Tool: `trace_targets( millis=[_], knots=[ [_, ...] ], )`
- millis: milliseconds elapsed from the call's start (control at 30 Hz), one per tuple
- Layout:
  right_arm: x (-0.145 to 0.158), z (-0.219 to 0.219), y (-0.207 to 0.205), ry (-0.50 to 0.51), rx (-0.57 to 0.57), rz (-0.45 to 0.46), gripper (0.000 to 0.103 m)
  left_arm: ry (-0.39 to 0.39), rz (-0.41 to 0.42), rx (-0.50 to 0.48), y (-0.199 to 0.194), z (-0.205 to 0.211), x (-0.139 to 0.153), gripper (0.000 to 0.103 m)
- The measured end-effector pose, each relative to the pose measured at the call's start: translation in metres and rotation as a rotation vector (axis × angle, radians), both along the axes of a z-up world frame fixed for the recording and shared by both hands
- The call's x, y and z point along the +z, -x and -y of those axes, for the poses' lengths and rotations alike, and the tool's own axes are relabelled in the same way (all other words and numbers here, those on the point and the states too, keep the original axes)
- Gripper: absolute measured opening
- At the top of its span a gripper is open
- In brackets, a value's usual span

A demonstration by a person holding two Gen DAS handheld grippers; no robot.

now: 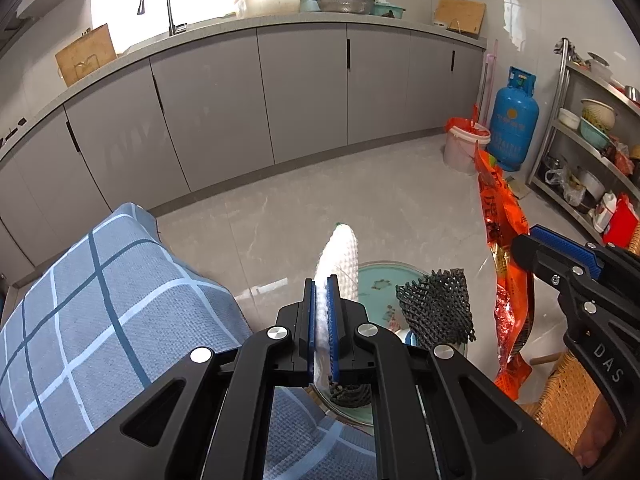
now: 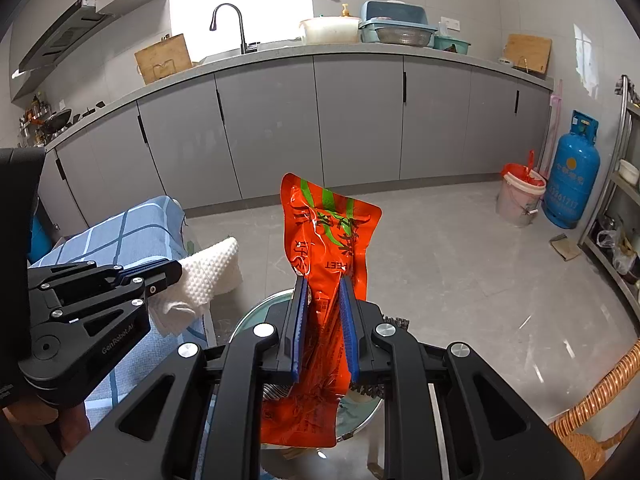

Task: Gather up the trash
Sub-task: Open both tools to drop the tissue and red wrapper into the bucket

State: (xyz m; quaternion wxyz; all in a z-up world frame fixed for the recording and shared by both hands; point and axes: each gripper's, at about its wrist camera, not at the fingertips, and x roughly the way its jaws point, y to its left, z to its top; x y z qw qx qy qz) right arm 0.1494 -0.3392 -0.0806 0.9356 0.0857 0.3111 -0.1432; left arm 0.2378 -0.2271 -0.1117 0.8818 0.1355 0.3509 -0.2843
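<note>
My left gripper (image 1: 322, 280) is shut on a white dimpled paper towel (image 1: 340, 258), which sticks up past its blue pads. In the right wrist view the same gripper (image 2: 176, 270) holds that white paper towel (image 2: 204, 276) at the left. My right gripper (image 2: 324, 280) is shut on an orange snack wrapper (image 2: 328, 232) that stands upright between its pads; in the left wrist view this orange wrapper (image 1: 506, 248) hangs from the right gripper (image 1: 524, 240) at the right. A black foam net (image 1: 436, 304) sits over a round glass table (image 1: 380, 280) below both grippers.
A blue plaid cloth (image 1: 100, 304) covers a seat at the left. A wicker chair (image 1: 568, 396) stands at the right. A white bucket with a red bag liner (image 2: 520, 196) sits on the floor by a blue gas cylinder (image 2: 572, 172). Grey cabinets (image 2: 280, 128) line the back; a steel shelf rack (image 1: 592, 140) is right.
</note>
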Motion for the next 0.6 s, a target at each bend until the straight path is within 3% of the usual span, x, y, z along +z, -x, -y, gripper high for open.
trace_targets(
  millis=[600],
  knots=[
    [-0.014, 0.005, -0.009, -0.018, 0.024, -0.028, 0.018, -0.014, -0.015, 0.0, -0.004, 0.011, -0.008, 0.007]
  ],
)
